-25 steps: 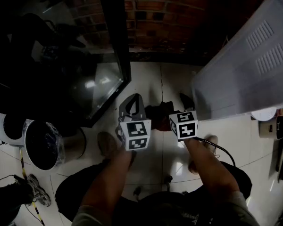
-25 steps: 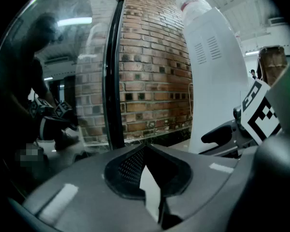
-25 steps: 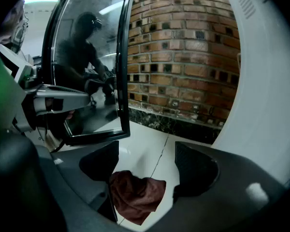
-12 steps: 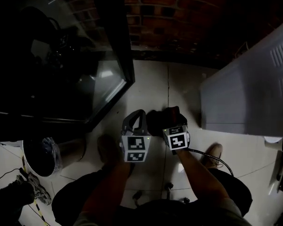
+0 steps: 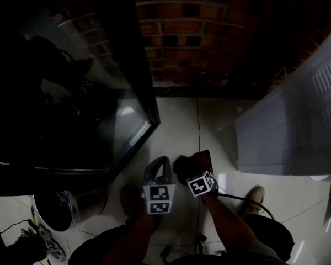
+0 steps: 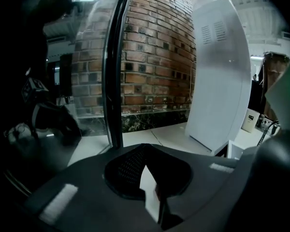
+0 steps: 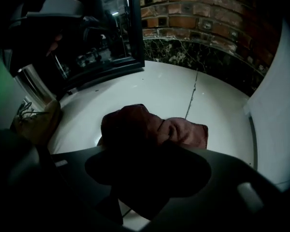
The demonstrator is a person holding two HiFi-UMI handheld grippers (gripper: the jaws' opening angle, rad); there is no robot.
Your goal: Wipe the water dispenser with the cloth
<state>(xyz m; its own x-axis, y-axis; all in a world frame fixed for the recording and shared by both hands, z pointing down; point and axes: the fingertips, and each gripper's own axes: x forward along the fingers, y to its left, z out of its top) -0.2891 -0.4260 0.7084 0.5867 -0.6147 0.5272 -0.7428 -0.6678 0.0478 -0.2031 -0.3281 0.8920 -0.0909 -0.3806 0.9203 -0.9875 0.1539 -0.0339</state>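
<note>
The water dispenser (image 5: 298,131) is a tall white cabinet leaning in at the right of the head view; it also stands at the right in the left gripper view (image 6: 217,81). A dark red cloth (image 7: 152,127) is bunched in my right gripper (image 7: 150,151), which is shut on it above the white floor. In the head view the cloth (image 5: 188,163) and right gripper (image 5: 195,169) hang low at centre, well left of the dispenser. My left gripper (image 5: 159,162) is beside it, its jaws closed into a loop with nothing in them, and points at the brick wall (image 6: 145,148).
A glass door with a black frame (image 5: 146,93) stands at the left. A brick wall (image 5: 193,32) with a dark skirting closes the back. A lined bin (image 5: 54,210) sits lower left. The person's shoe (image 5: 254,196) and a cable are on the tile floor.
Both grippers have dropped lower in the head view and closer together. The right one with the cloth has moved left, away from the dispenser, which now sits farther right.
</note>
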